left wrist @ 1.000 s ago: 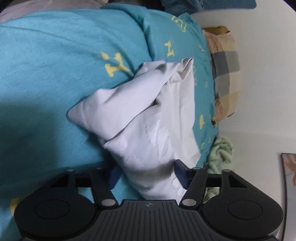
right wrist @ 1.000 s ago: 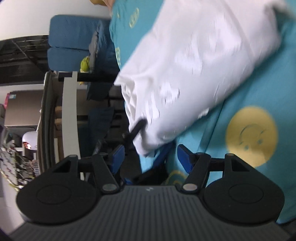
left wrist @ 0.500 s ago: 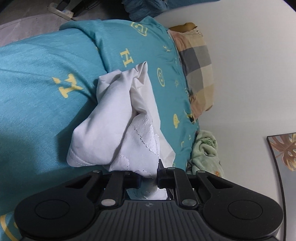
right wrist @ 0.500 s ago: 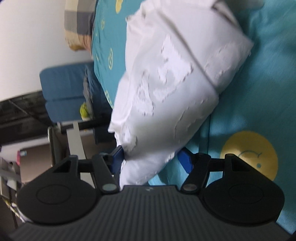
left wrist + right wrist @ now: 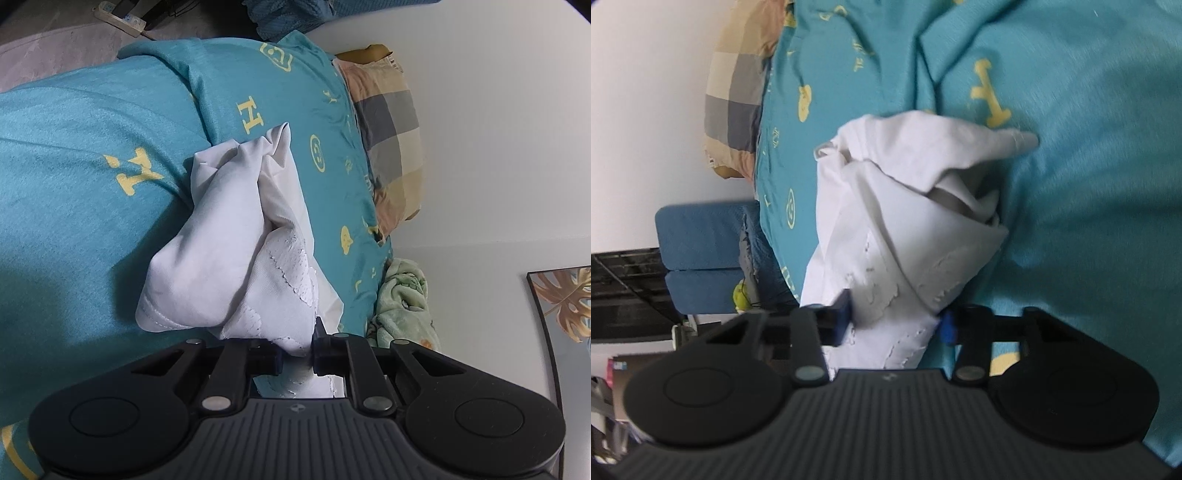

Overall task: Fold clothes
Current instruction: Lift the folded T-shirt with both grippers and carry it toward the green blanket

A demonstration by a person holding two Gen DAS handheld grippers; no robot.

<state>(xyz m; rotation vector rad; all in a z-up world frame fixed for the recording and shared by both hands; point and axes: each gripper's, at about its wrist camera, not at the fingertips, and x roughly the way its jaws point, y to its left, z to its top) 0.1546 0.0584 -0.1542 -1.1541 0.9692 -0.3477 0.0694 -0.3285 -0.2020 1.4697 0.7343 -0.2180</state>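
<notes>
A crumpled white garment (image 5: 221, 240) with raised white print lies bunched on a teal bedspread (image 5: 74, 184) that has yellow letters and faces. My left gripper (image 5: 297, 352) is shut on the garment's near edge, and the cloth rises slightly from the bed into its jaws. In the right wrist view the same garment (image 5: 916, 206) runs down between the blue pads (image 5: 842, 317) of my right gripper (image 5: 895, 323). Its jaws are closing, and a thick bundle of cloth fills the gap and touches both pads.
A checked pillow (image 5: 391, 129) lies at the bed's head against a white wall. A green blanket (image 5: 402, 302) is stuffed beside the bed, near a framed leaf picture (image 5: 561, 306). Blue cushions (image 5: 701, 251) and dark furniture stand past the bed's edge.
The left jaws closed on the garment's edge and lifted it a little. The right gripper swung over the garment, and its jaws narrowed around the cloth bundle.
</notes>
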